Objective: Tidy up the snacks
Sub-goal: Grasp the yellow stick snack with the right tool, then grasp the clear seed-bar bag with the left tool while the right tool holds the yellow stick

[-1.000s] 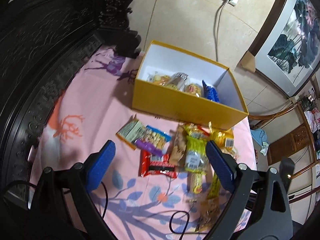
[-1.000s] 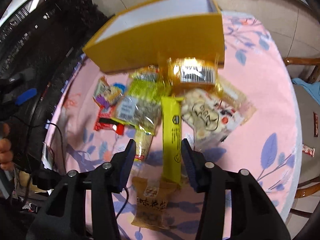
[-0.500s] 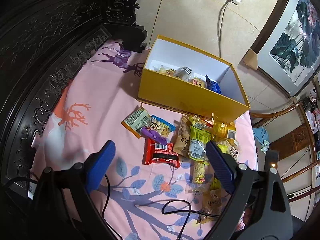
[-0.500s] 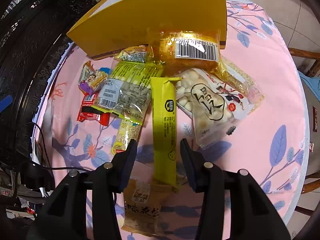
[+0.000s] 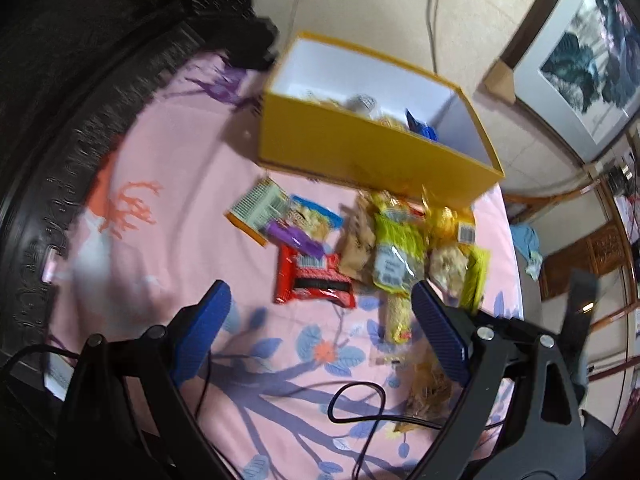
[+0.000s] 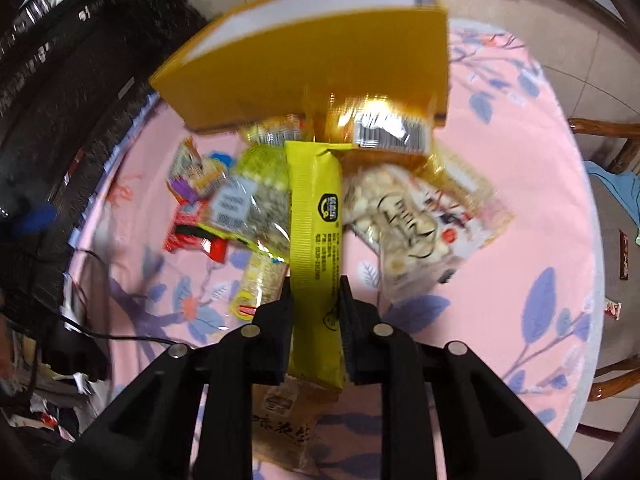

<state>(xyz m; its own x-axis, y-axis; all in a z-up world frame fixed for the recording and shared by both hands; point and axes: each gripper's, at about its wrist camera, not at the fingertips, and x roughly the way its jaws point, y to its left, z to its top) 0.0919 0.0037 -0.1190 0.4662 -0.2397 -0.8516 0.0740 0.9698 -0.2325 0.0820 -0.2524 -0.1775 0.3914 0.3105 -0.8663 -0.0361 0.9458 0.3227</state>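
The right tool [image 6: 314,300] is clamped on the long yellow-green snack bar [image 6: 314,216], its two fingers pressing the bar's sides near the end closest to the tool. The bar's long axis runs straight ahead of the tool, along the line of the fingers, so its far end points at the near wall of the yellow box [image 6: 320,68]. That far end lies over the heap of loose packets just short of the box: a gold packet with a barcode [image 6: 380,124] beyond its tip, a bag of white puffs [image 6: 404,220] to the right of it, a green-and-clear bag [image 6: 248,208] to the left. A tan peanut packet [image 6: 280,420] shows beneath the tool.

The left tool [image 5: 320,320] stands wide apart and holds nothing. It hovers above the pink cloth of the bench [image 5: 168,168], with a red packet [image 5: 312,280] ahead of it between its fingers and the box [image 5: 360,152] farther on. From this side the box is open at the top, white inside, with a few snacks already lying in it.

My judgement is that the bar is gripped and about to be carried. The relation that matters is that the box sits directly ahead of the right tool, on the same line as the bar, so the bar would enter end-first unless it is raised above the wall before travelling forward. The right tool is the one to act; the left is free and off to the side.
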